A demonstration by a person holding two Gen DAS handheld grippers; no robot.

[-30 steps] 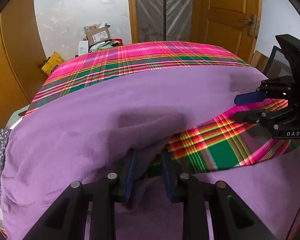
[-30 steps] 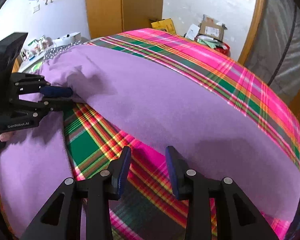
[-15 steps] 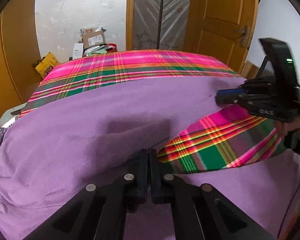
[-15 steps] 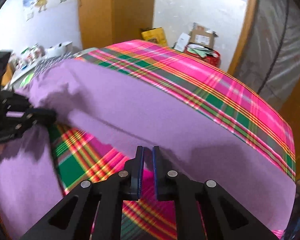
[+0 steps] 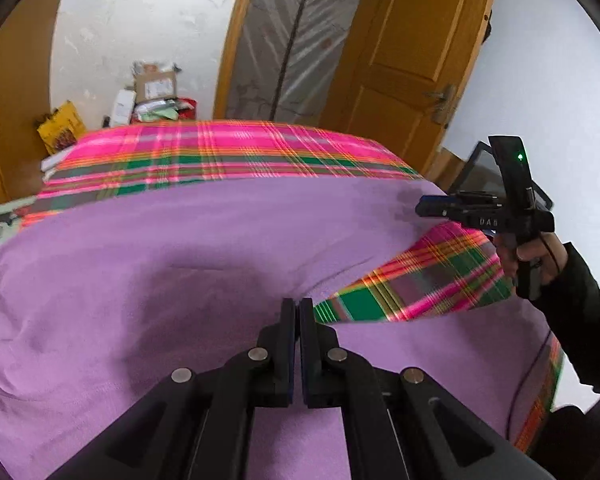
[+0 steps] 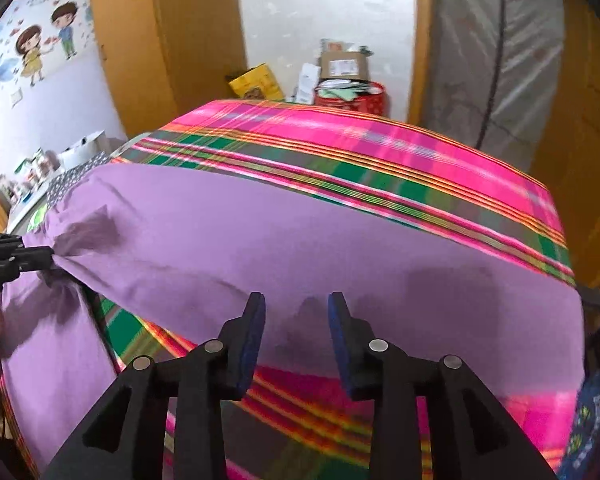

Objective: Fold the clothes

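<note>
Here, the purple garment (image 5: 148,264) is pinched by the clenched left gripper (image 5: 298,308) alone, the right gripper (image 6: 296,316) being spread above it, so a lopsided, dragged fold across the plaid bedspread (image 5: 220,152) is risked.

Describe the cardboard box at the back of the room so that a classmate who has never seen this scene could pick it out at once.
Look past the far edge of the plaid-covered bed to the white wall. A clutter pile sits on the floor there, and the brown cardboard box tops it, above a red container. Unlike the yellow box to its left, it is plain brown with a white label.
</note>
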